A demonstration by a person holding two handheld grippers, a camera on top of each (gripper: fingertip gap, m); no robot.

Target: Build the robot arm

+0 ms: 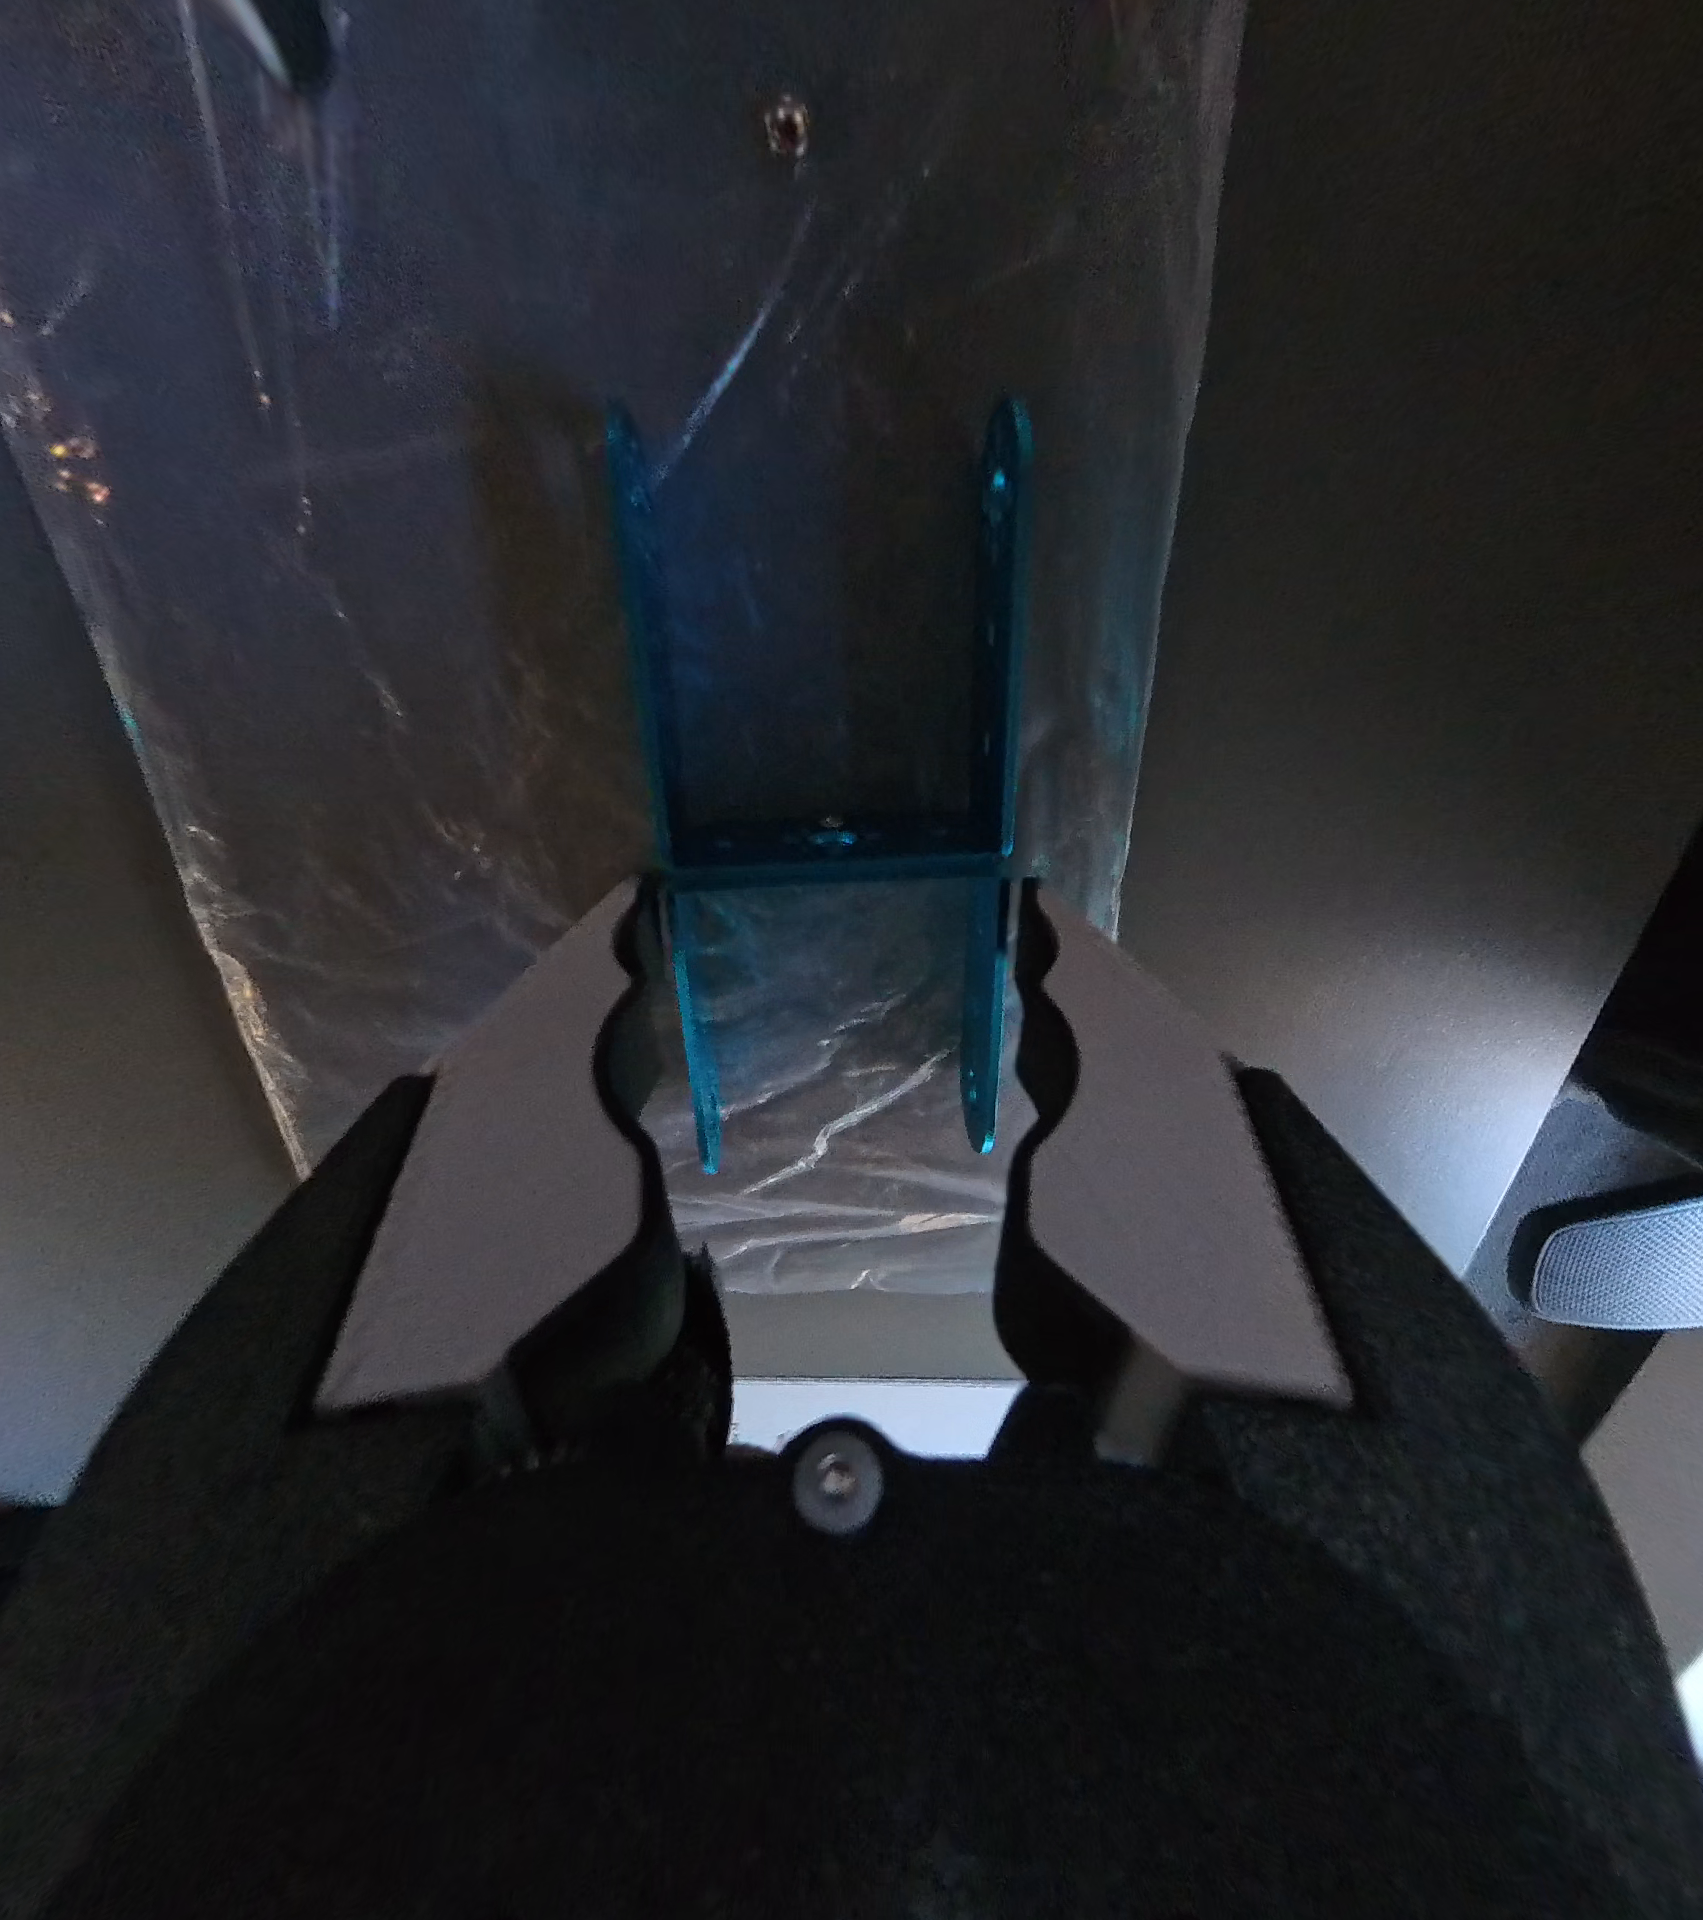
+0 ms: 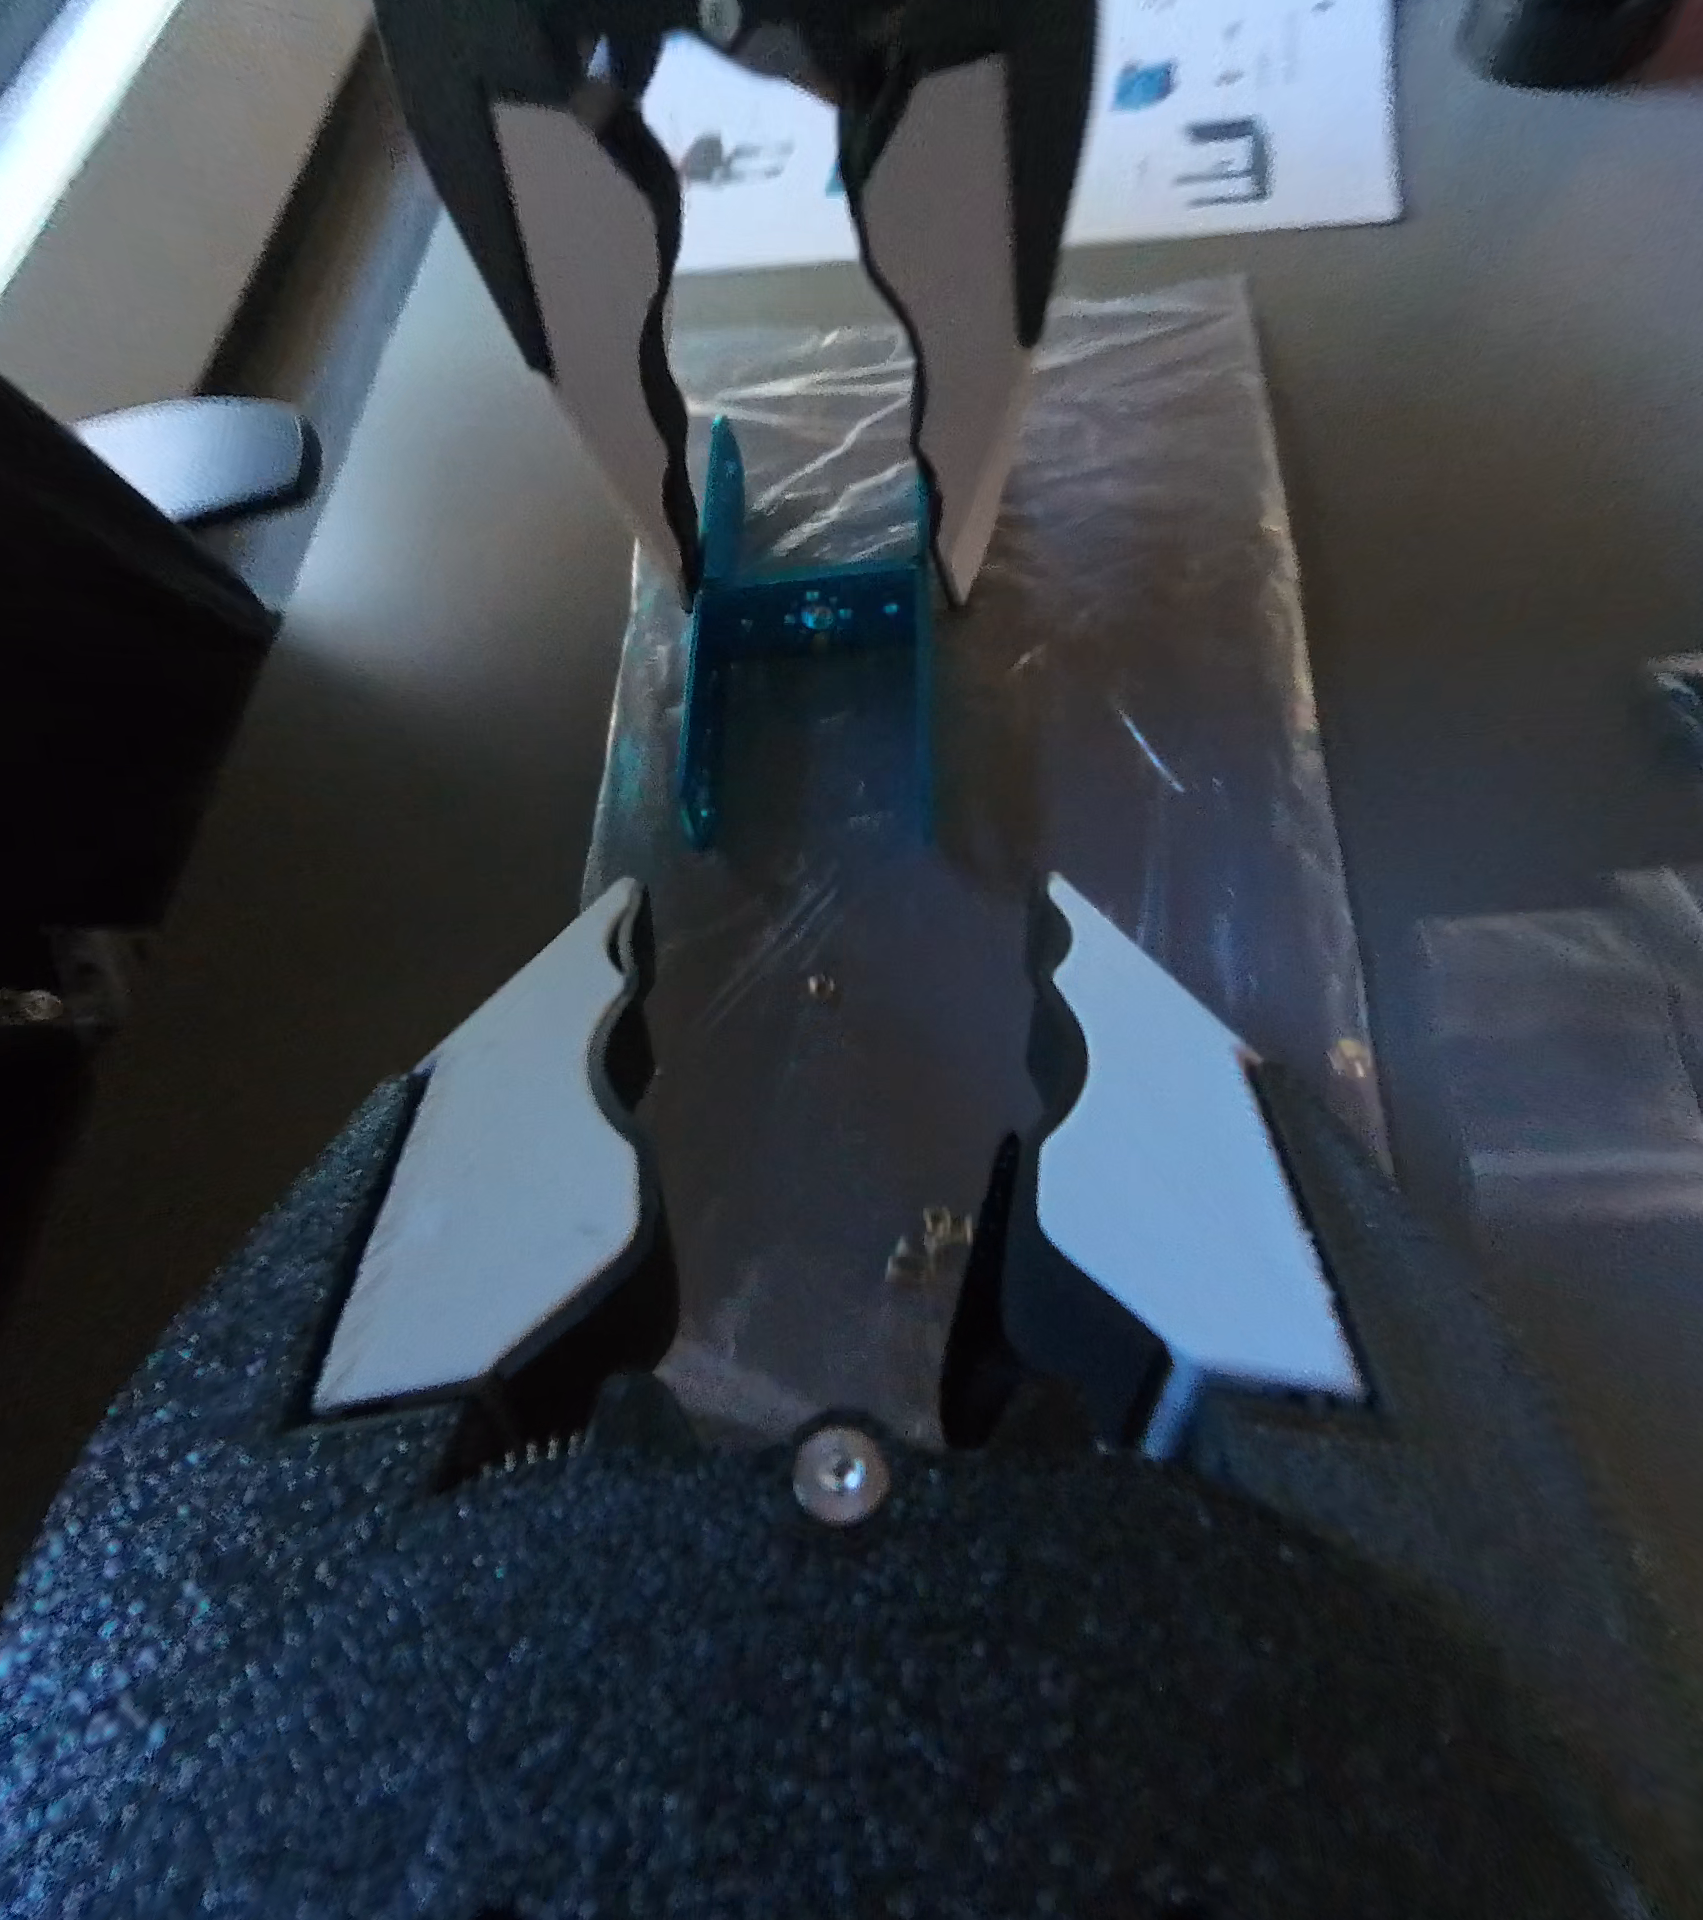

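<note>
Two handheld grippers face each other over a dark grey tabletop (image 2: 1553, 468), with one blue anodised metal H-shaped bracket (image 1: 831, 852) between them. The bracket sits at the centre of the left wrist view and just above centre in the right wrist view, on a clear crinkled plastic bag (image 2: 1138, 623) laid flat on the table.

The left gripper (image 1: 831, 894) straddles the bracket near its perforated crossbar, its wavy black-edged fingers (image 1: 535, 1049) right against the two side plates. Whether they press or only touch, I cannot tell. From the right wrist view it comes down from the top of the frame, tips either side of the crossbar.

The right gripper (image 2: 842, 894) is released, jaws wide, holding nothing. It hovers over the bag in the lower half of its frame, apart from the bracket. Small brass-coloured nuts (image 2: 930, 1242) lie on the plastic between its fingers.

The bracket looks like thin sheet metal: light, rigid, smooth and probably slippery, so it may slide on the film. The outer faces of the side plates near the crossbar look the firmest place to grip.

A white printed sheet (image 2: 1242, 114) lies at the upper right, and small clear packets (image 2: 1574, 1060) at the right edge.
</note>
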